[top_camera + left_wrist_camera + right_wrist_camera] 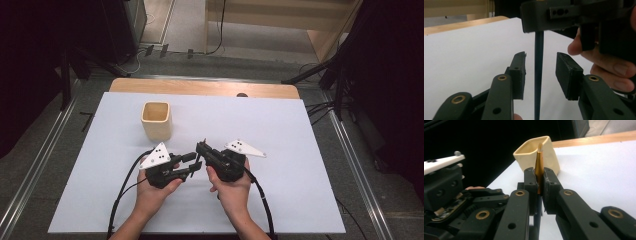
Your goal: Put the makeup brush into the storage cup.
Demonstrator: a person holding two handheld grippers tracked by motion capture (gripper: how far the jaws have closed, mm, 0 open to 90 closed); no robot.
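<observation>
A thin stick with a dark shaft (pixel 538 75) and a tapered golden-brown end (pixel 539 167) stands upright between my two grippers. My right gripper (pixel 539 182) is shut on it where the golden part meets the shaft. My left gripper (pixel 541 65) is open, its pads on either side of the dark shaft and clear of it. In the high view, the left gripper (pixel 192 162) and right gripper (pixel 201 146) meet tip to tip over the middle of the white table sheet (pixel 280 130). A cream square cup (pixel 156 120) stands empty behind them, to the left.
Beyond the stick's tip in the right gripper view rises the cream cup (pixel 537 152). A wooden table edge (pixel 200 87) runs along the far side of the sheet. Cables trail from both grippers toward the near edge.
</observation>
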